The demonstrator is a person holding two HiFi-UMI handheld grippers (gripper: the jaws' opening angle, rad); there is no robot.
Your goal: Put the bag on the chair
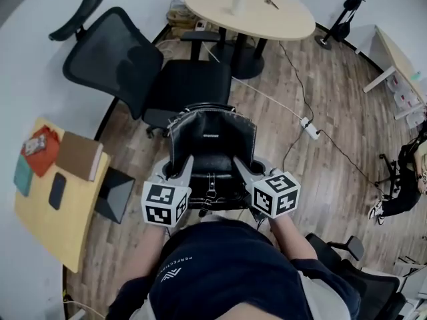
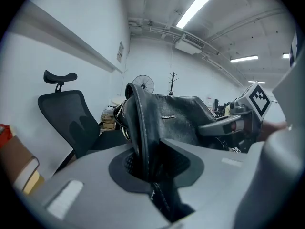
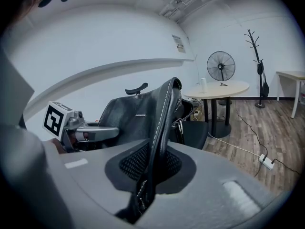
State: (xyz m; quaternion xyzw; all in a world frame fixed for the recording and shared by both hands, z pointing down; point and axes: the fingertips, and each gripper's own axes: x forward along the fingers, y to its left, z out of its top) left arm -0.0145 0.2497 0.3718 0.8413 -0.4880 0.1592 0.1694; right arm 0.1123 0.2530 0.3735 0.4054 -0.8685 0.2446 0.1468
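Note:
I hold a black leather bag point(image 1: 212, 153) in the air between both grippers, just in front of a black mesh office chair point(image 1: 193, 82). My left gripper point(image 1: 181, 171) is shut on the bag's left edge point(image 2: 143, 137). My right gripper point(image 1: 241, 170) is shut on the bag's right edge point(image 3: 159, 142). The bag hangs upright with its mouth open upward, and its near side is hidden by my arms. The chair's seat point(image 1: 190, 85) is bare, its backrest point(image 1: 113, 55) turned to the left. In the left gripper view the chair point(image 2: 71, 120) shows beyond the bag; in the right gripper view its headrest point(image 3: 136, 88) peeks over it.
A round table point(image 1: 250, 11) with a white cup point(image 1: 238, 2) stands behind the chair. A yellow side table point(image 1: 47, 212) with a book point(image 1: 79, 155) and a phone point(image 1: 57, 191) is at my left. A cable and power strip point(image 1: 310, 128) lie on the wood floor at right. Another chair point(image 1: 353, 279) is at the lower right.

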